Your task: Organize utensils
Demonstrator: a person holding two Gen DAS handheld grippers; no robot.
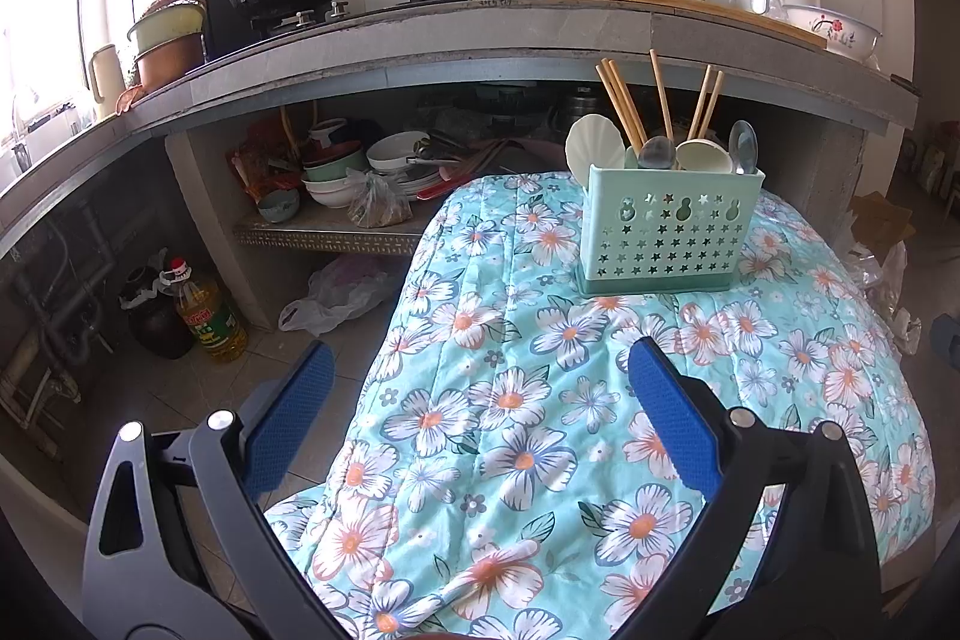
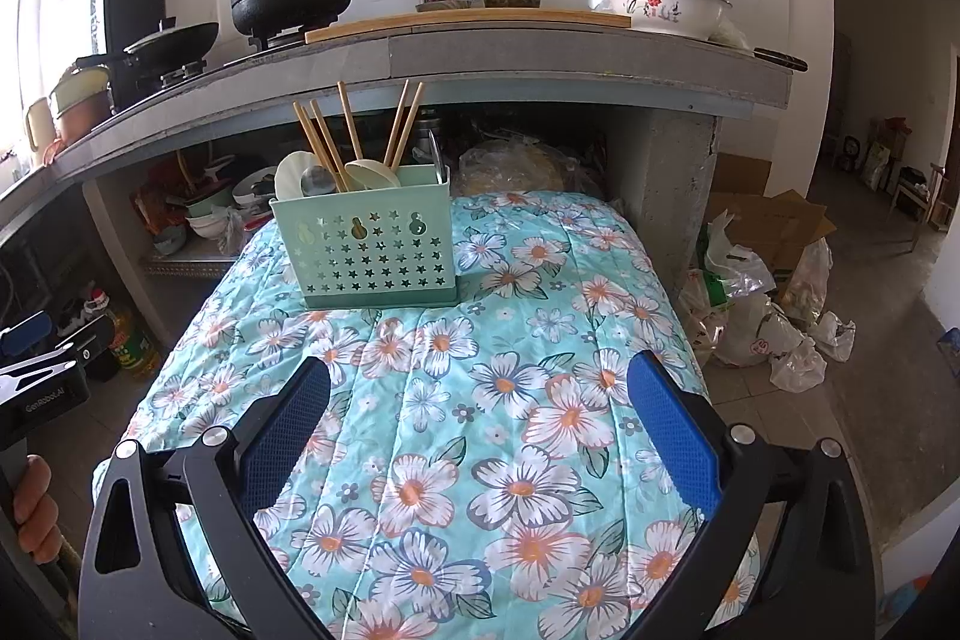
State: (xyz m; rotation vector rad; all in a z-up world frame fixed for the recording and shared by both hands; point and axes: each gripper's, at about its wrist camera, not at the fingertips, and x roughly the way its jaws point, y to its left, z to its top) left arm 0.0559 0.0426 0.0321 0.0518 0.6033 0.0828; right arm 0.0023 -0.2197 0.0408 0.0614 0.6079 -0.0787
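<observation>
both grippers hang spread wide and hold nothing, touching nothing, above the near part of the floral quilt (image 2: 420, 400). the left gripper (image 1: 480, 388) has the mint utensil caddy (image 1: 666, 232) ahead and off to its right; the right gripper (image 2: 480, 394) has the same caddy (image 2: 366, 250) ahead and a little to its left, and looks the more squarely lined up, so i judge it the nearer. the caddy stands upright on the far part of the quilt, under the grey desk (image 2: 540, 52). in it the chopsticks (image 2: 354, 130) stand on end, fanned outward, with spoons (image 1: 660, 151) and a pale ladle (image 1: 594, 142) beside them, bowls up. no loose utensil shows on the quilt.
</observation>
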